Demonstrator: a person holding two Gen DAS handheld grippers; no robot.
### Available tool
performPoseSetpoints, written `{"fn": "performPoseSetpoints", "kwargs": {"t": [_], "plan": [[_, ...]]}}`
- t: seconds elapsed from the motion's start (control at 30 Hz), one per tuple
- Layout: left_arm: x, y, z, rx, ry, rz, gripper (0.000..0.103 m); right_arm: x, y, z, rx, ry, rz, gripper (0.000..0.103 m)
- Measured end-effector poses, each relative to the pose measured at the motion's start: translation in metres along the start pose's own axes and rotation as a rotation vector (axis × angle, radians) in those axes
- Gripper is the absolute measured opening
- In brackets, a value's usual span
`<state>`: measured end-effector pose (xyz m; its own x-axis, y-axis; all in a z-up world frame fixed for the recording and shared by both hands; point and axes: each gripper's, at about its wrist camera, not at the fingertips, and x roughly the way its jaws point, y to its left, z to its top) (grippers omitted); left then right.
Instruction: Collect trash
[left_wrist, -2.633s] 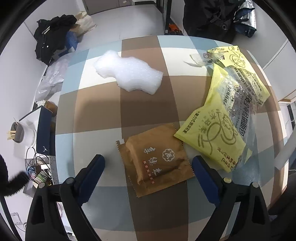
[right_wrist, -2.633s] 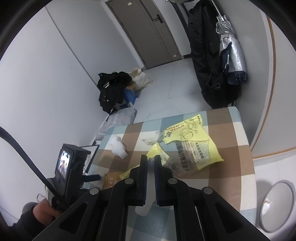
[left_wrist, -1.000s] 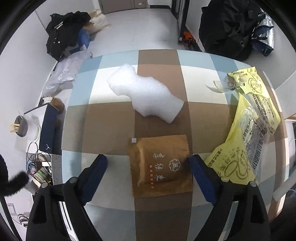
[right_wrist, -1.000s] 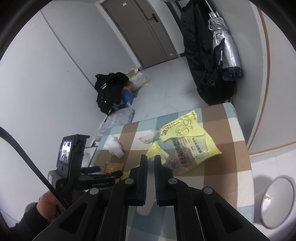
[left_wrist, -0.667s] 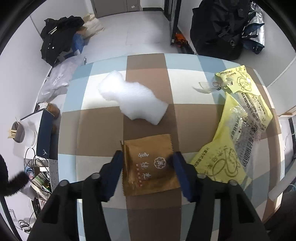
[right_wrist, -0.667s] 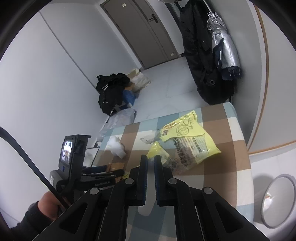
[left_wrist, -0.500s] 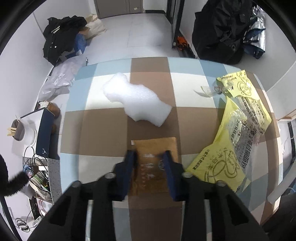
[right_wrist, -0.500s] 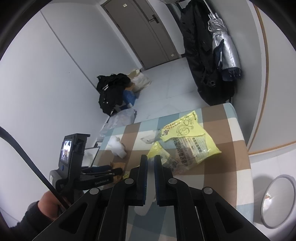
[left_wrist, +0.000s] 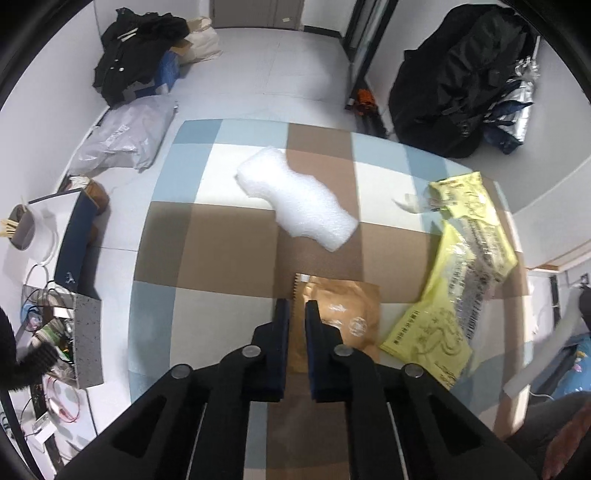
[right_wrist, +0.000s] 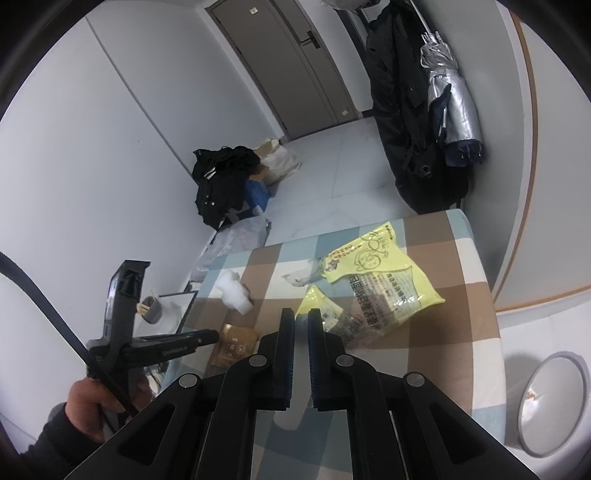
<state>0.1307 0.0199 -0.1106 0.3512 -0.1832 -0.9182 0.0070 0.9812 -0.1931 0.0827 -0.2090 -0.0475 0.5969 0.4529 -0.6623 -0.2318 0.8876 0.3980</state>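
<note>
Brown packet (left_wrist: 341, 314): lying on the checked surface (left_wrist: 221, 243), its serrated left edge sitting between the left claw's (left_wrist: 297, 308) closing fingers.
Right claw (right_wrist: 301, 317): hovering shut and empty.
Hidden: packet's near end, lying behind the claw.
Around: white foam (left_wrist: 299, 206) lying beyond, yellow bags (left_wrist: 458, 280) sprawling rightward.

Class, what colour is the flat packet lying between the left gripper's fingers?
Brown, with pale printed marks: the packet shows best in the left wrist view.
</note>
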Motion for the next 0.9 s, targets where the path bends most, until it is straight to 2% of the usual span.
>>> {"fn": "performPoseSetpoints", "kwargs": {"t": [0.03, 0.07, 0.1, 0.13, 0.27, 0.37, 0.4, 0.5, 0.57, 0.7, 0.77, 0.9], "plan": [[0.000, -0.001, -0.001, 0.005, 0.002, -0.003, 0.030, -0.001, 0.000, 0.000, -0.001, -0.003, 0.001, 0.007], [0.001, -0.003, -0.001, 0.014, 0.006, -0.002, 0.042, -0.002, 0.001, 0.000, -0.002, -0.006, 0.000, 0.007], [0.002, -0.005, 0.000, 0.024, 0.004, 0.001, 0.060, -0.003, 0.000, 0.001, -0.001, -0.009, 0.001, 0.007], [0.002, -0.007, -0.001, 0.037, 0.000, 0.005, 0.067, -0.004, -0.001, 0.002, 0.004, -0.012, 0.003, 0.007], [0.013, -0.014, 0.004, 0.095, 0.051, 0.027, 0.069, -0.011, -0.004, 0.005, 0.019, -0.026, 0.013, 0.007], [0.028, -0.018, 0.008, 0.135, 0.096, 0.075, 0.069, -0.018, -0.006, 0.005, 0.028, -0.036, 0.022, 0.007], [0.029, -0.019, 0.008, 0.151, 0.103, 0.079, 0.074, -0.020, -0.007, 0.005, 0.031, -0.038, 0.025, 0.007], [0.033, -0.033, 0.006, 0.267, 0.110, 0.111, 0.077, -0.027, -0.008, 0.005, 0.041, -0.046, 0.039, 0.007], [0.033, -0.039, 0.003, 0.306, 0.109, 0.097, 0.077, -0.031, -0.008, 0.004, 0.041, -0.052, 0.047, 0.007], [0.033, -0.036, 0.004, 0.321, 0.129, 0.094, 0.077, -0.040, -0.007, 0.004, 0.040, -0.065, 0.066, 0.007], [0.032, -0.036, 0.004, 0.330, 0.138, 0.091, 0.073, -0.044, -0.007, 0.004, 0.041, -0.071, 0.072, 0.007], [0.029, -0.045, 0.004, 0.345, 0.146, 0.090, 0.053, -0.050, -0.009, 0.004, 0.048, -0.080, 0.086, 0.007]]}}
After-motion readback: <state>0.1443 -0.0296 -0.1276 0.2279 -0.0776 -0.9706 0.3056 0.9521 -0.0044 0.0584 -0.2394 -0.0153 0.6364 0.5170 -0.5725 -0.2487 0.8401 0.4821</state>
